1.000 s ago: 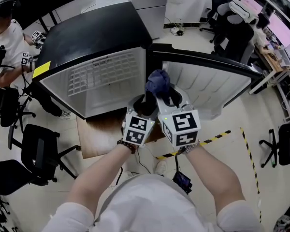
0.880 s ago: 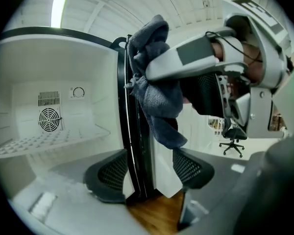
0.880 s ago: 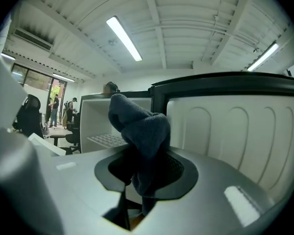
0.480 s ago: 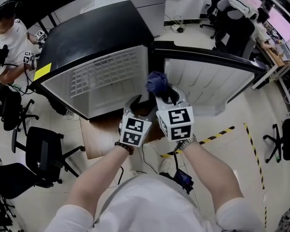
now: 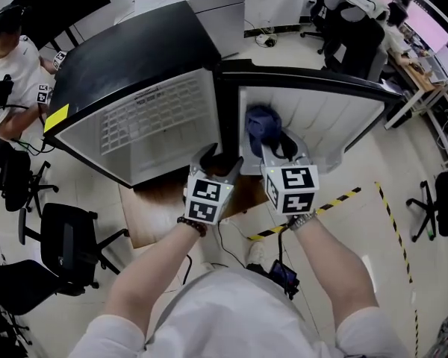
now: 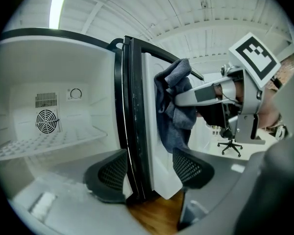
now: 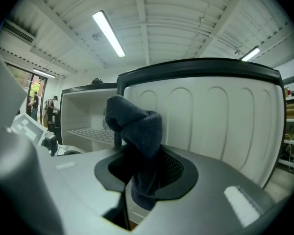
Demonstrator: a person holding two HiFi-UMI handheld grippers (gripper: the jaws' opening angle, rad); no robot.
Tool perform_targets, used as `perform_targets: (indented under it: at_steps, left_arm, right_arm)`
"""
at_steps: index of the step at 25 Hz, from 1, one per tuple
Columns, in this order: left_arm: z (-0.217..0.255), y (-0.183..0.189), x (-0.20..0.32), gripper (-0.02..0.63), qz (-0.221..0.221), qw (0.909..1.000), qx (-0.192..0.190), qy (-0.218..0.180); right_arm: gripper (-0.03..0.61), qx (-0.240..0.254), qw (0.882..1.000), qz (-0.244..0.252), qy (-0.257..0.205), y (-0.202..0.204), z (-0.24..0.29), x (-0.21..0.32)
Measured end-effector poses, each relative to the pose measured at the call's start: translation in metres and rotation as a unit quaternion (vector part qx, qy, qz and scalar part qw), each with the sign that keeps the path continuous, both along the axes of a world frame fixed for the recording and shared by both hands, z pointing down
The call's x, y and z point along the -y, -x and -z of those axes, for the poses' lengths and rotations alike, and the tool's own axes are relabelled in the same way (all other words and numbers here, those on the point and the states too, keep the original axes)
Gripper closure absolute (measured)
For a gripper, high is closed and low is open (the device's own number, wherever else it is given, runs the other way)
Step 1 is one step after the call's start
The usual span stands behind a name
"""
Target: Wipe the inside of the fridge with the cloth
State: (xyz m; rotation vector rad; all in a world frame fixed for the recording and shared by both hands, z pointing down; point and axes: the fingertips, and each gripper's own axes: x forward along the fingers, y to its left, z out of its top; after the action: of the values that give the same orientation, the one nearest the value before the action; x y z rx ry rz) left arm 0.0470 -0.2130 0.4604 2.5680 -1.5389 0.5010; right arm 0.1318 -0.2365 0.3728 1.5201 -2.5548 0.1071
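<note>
The small black-topped fridge (image 5: 134, 51) stands open, and its door (image 5: 321, 118) swings out to the right with the white inner liner (image 7: 220, 116) facing me. My left gripper (image 5: 220, 159) straddles the door's lower edge (image 6: 134, 131), one pad on each side, pressing on it. My right gripper (image 5: 280, 146) is shut on a bunched dark blue cloth (image 5: 263, 123). It holds the cloth up close in front of the door liner. The cloth (image 7: 139, 131) pokes out above the right jaws. In the left gripper view, the cloth (image 6: 174, 111) hangs against the door's inner face.
Inside the fridge are a wire shelf (image 6: 44, 143) and a round fan grille (image 6: 46, 121). A wooden board (image 5: 157, 207) lies under the fridge. Yellow-black tape (image 5: 336, 203) marks the floor. A seated person (image 5: 11, 66) and office chairs (image 5: 67, 237) are at the left.
My right gripper has carried the cloth to the right and slightly down, from the door's hinge side to in front of the inner liner. The left gripper has stayed on the door edge.
</note>
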Motion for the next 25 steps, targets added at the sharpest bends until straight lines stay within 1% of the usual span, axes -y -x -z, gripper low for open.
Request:
perform_targets:
  at_steps: [10,17,25]
  left_arm:
    - [0.004,-0.015,0.009,0.324,-0.003,1.0000,-0.001,-0.004]
    - [0.011,-0.022,0.019,0.324,0.012,0.9999,-0.010,-0.007]
    - [0.003,-0.017,0.030,0.324,0.051,0.9986,-0.016,0.004]
  right_arm:
    - [0.472,-0.007,0.999,-0.039,-0.002,-0.051,-0.007,0.013]
    - [0.472,-0.014,0.996,-0.085,-0.007,-0.112,-0.009,0.021]
    - [0.472,-0.019,0.989,-0.144,-0.006,-0.186,-0.011,0.025]
